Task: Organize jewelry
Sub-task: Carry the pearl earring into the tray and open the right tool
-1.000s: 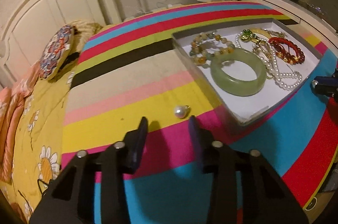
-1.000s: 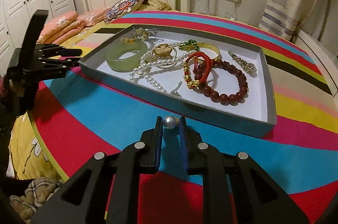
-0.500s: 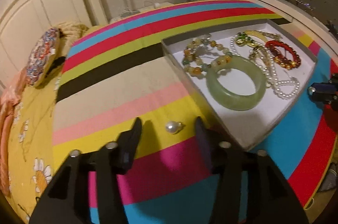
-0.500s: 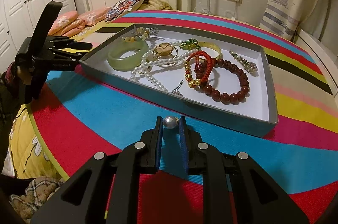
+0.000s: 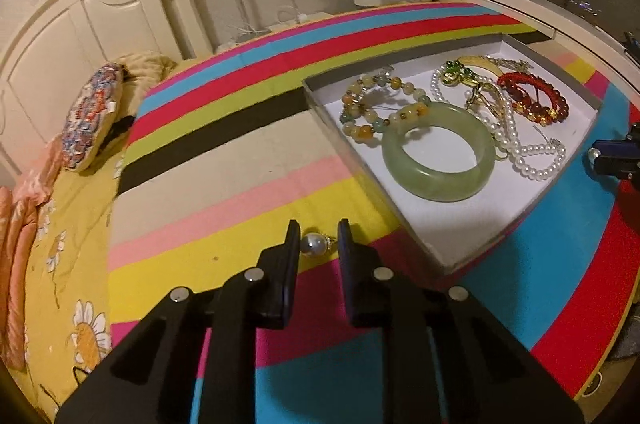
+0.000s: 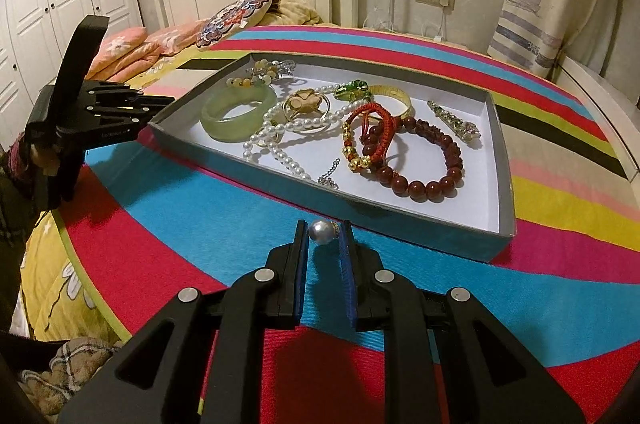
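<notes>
A: What is the biggest thing here?

B: The striped cloth (image 5: 248,160). It has many bright colours. A flat grey tray (image 6: 280,184) sits on it.

A: What is in the tray?

B: Lots of jewelry. There is a green bangle (image 5: 438,152), a white pearl necklace (image 6: 280,128) and a dark red bead bracelet (image 6: 432,180). They lie close together, and some touch.

A: What does the left gripper (image 5: 318,244) do?

B: It points down at the cloth, just beside the tray's corner. A pearl earring (image 5: 314,245) lies between its fingers, on the yellow stripe. The jaws are closing in on it. I cannot tell if both fingers touch it.

A: And the right gripper (image 6: 323,233)?

B: It is on the other side of the tray, over the blue stripe. Its jaws are closed on a second pearl earring (image 6: 323,232). The blue pads (image 6: 304,256) pinch it at the very tips, just beside the tray's wall.
</notes>
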{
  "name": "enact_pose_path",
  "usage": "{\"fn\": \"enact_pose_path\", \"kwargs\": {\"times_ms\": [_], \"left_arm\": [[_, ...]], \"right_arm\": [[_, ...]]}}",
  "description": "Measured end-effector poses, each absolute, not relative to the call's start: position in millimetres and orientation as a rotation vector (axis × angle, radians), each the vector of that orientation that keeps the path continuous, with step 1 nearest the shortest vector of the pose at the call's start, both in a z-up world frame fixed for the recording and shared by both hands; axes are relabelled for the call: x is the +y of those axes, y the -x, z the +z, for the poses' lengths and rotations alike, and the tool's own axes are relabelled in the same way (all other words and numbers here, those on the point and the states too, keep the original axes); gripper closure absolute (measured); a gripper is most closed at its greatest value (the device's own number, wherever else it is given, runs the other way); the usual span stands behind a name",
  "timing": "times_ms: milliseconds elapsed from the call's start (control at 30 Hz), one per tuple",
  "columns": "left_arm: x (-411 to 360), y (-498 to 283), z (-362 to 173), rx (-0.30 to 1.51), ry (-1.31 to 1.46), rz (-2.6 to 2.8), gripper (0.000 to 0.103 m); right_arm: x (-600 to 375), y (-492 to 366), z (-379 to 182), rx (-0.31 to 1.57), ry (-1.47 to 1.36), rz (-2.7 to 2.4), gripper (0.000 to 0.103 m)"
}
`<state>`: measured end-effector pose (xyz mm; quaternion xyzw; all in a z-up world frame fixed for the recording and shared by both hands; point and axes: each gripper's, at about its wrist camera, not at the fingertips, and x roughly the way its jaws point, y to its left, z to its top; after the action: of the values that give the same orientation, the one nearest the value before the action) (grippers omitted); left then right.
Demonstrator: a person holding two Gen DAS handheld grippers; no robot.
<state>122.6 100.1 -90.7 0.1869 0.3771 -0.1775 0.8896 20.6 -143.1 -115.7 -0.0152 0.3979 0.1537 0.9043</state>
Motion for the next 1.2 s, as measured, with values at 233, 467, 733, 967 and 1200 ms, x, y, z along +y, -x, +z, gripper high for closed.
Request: {"fn": "enact_pose_path", "kwargs": {"times_ms": [233,467,733,967,1200], "left_arm": [[100,-96,-79,0.749,-0.376,-0.282,0.085],[108,-72,-74,0.742,-0.319,-0.219,0.085],[101,-34,-57,0.700,-0.269,-0.208,0.085],[73,-16,-38,0.650,-0.294,-0.239,0.085],[41,-23,-35,0.639,-0.322,-0.261,0.085]], "right_arm": [[-145,-19,-114,0.813,0.031,0.319,0.086],[-147,-13,-108,0.793,0.025,0.332,0.086],[-150,-8,-100,0.758,0.018,0.361,0.086],[-153,-2,-88,0.711,0.016,0.361,0.086],[-154,-5,-78,0.676,0.020,0.356,0.086]]}}
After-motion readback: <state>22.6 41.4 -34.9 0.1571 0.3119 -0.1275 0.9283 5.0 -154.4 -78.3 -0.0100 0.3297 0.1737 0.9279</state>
